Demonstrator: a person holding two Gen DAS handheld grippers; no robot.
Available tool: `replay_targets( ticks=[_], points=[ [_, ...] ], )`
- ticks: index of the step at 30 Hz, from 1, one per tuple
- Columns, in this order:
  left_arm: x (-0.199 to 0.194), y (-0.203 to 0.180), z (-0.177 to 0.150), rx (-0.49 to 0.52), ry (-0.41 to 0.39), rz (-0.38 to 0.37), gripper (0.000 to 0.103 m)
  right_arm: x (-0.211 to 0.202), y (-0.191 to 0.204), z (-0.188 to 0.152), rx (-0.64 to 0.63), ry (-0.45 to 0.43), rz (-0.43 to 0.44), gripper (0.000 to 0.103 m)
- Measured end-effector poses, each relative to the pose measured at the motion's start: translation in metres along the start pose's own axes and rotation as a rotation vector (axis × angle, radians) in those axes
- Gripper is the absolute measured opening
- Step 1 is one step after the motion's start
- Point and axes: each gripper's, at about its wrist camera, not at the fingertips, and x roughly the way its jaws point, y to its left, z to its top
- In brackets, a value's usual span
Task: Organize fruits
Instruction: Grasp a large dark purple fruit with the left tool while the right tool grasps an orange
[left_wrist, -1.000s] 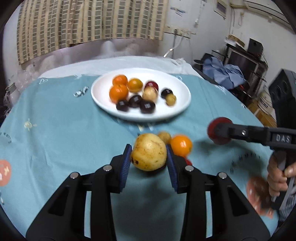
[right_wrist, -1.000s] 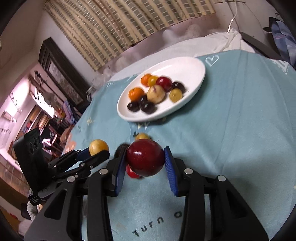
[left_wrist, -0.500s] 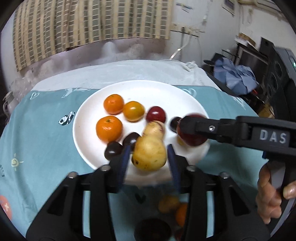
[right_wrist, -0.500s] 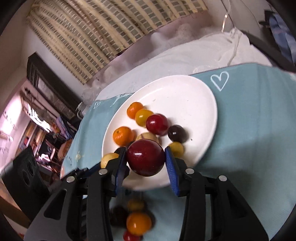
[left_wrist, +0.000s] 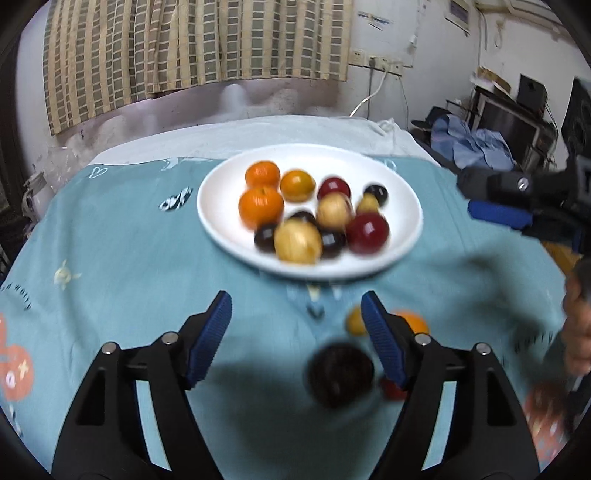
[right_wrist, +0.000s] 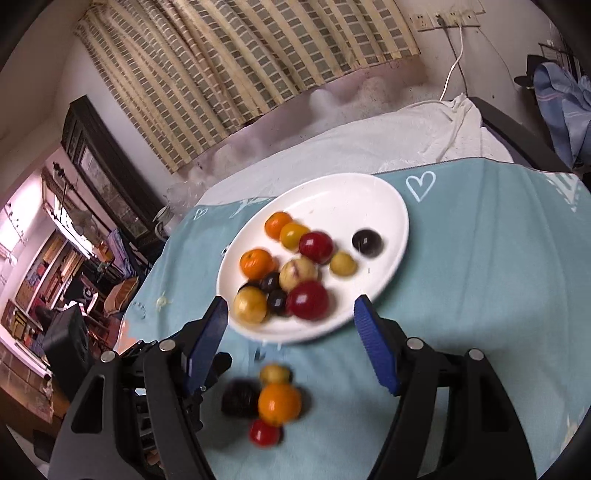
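Note:
A white plate (left_wrist: 221, 173) holds several fruits: oranges, dark plums, a yellow fruit (left_wrist: 297, 240) and a red fruit (left_wrist: 367, 233) at its near edge. The plate also shows in the right wrist view (right_wrist: 384, 206), with the yellow fruit (right_wrist: 250, 305) and red fruit (right_wrist: 307, 300). My left gripper (left_wrist: 296, 328) is open and empty, short of the plate. My right gripper (right_wrist: 291, 328) is open and empty. Loose on the cloth lie a dark plum (left_wrist: 340, 373), an orange (right_wrist: 279, 403), a small yellow fruit (right_wrist: 274, 373) and a small red fruit (right_wrist: 263, 432).
A teal cloth (left_wrist: 110, 258) covers the round table. A white cloth (right_wrist: 369, 147) lies behind the plate. The right gripper shows at the right of the left wrist view (left_wrist: 517, 206). Furniture stands beyond the table edges.
Both grippers opened, leaving the yellow fruit and the red fruit on the plate's near edge, and pulled back from the plate toward the loose fruits.

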Motion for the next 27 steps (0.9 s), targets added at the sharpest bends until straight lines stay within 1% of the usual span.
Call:
replay_targets(
  ticks=[1,2,3,6,10,14,16,17,20,21,23,24,27],
  points=[
    [-0.004,-0.003,-0.007,0.008,-0.001,0.002,0.078,-0.006,-0.001,-0.009,0.005,-0.008,0.004,0.074],
    [-0.008,-0.004,-0.014,0.013,-0.004,0.007,0.084,-0.009,-0.002,-0.013,0.012,-0.009,0.003,0.075],
    [-0.011,-0.007,-0.021,0.020,-0.009,0.024,0.087,-0.014,-0.005,-0.023,0.025,-0.009,0.008,0.075],
    [-0.012,-0.012,-0.029,0.046,-0.013,0.061,0.087,-0.017,-0.010,-0.039,0.049,0.006,0.010,0.075],
    [-0.005,-0.012,-0.030,0.054,0.013,0.069,0.087,-0.012,-0.011,-0.040,0.040,0.026,-0.008,0.075],
    [0.006,-0.014,-0.029,0.059,0.059,0.057,0.087,-0.007,-0.013,-0.042,0.063,0.053,-0.010,0.075],
    [0.012,-0.013,-0.028,0.051,0.084,0.051,0.089,-0.006,-0.012,-0.043,0.059,0.061,-0.016,0.075],
    [0.014,-0.011,-0.027,0.043,0.092,0.051,0.092,-0.005,-0.011,-0.044,0.054,0.061,-0.020,0.075],
    [0.015,-0.007,-0.026,0.036,0.089,0.057,0.094,-0.005,-0.011,-0.046,0.039,0.058,-0.026,0.075],
    [0.014,-0.006,-0.026,0.047,0.081,0.081,0.094,-0.005,-0.010,-0.046,0.031,0.057,-0.030,0.075],
    [0.011,-0.002,-0.027,0.070,0.064,0.164,0.094,-0.005,-0.010,-0.046,0.025,0.051,-0.039,0.075],
    [0.010,0.004,-0.028,0.062,0.064,0.200,0.094,-0.006,-0.011,-0.046,0.024,0.047,-0.041,0.075],
    [0.009,0.016,-0.028,0.012,0.072,0.168,0.094,-0.007,-0.013,-0.045,0.029,0.039,-0.040,0.075]
  ],
)
